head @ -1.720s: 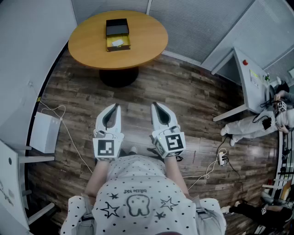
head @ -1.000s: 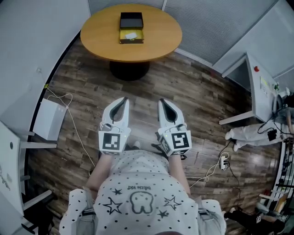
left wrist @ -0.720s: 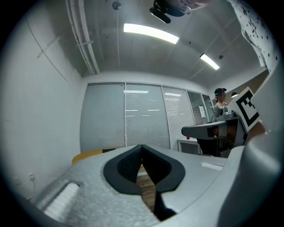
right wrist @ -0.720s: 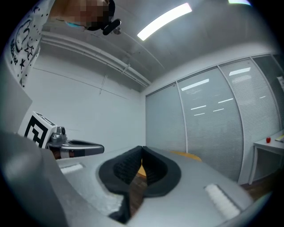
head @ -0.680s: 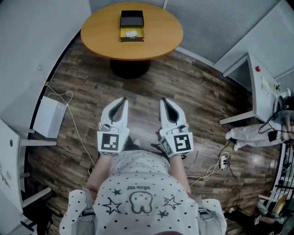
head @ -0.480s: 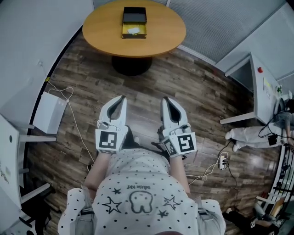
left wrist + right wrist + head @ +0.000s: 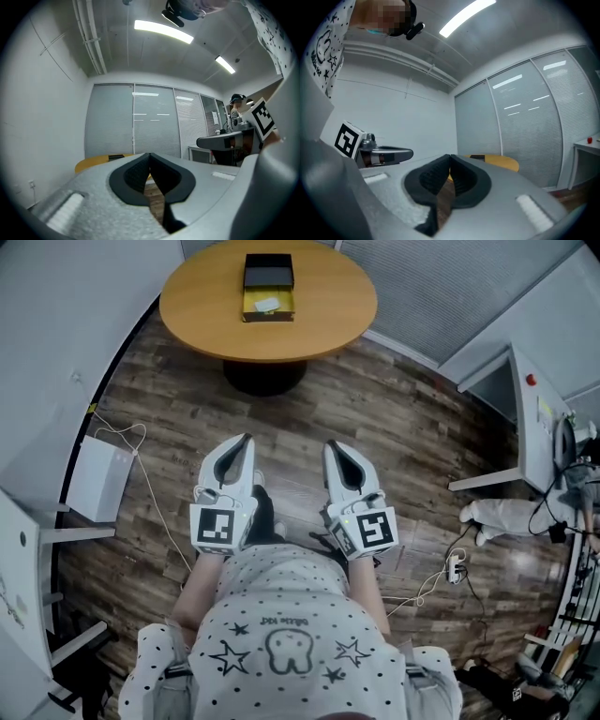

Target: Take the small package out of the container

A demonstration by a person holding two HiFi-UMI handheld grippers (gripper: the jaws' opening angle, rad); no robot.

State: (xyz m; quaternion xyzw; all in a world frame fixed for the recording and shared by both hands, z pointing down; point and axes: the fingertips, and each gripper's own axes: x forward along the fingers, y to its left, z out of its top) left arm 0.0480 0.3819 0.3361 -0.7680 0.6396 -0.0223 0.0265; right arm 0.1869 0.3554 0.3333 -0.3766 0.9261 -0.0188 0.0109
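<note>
Far ahead, the small package, a pale blur, lies inside the container on the round table; left gripper and right gripper hang closed, empty, well apart from it

The table is showing orange-tan wood, the container black with a yellow inside, the small package white. The shirt is showing black dots and stars on white.

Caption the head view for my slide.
Shut, empty left tongs and right tongs face the container on the table.
</note>
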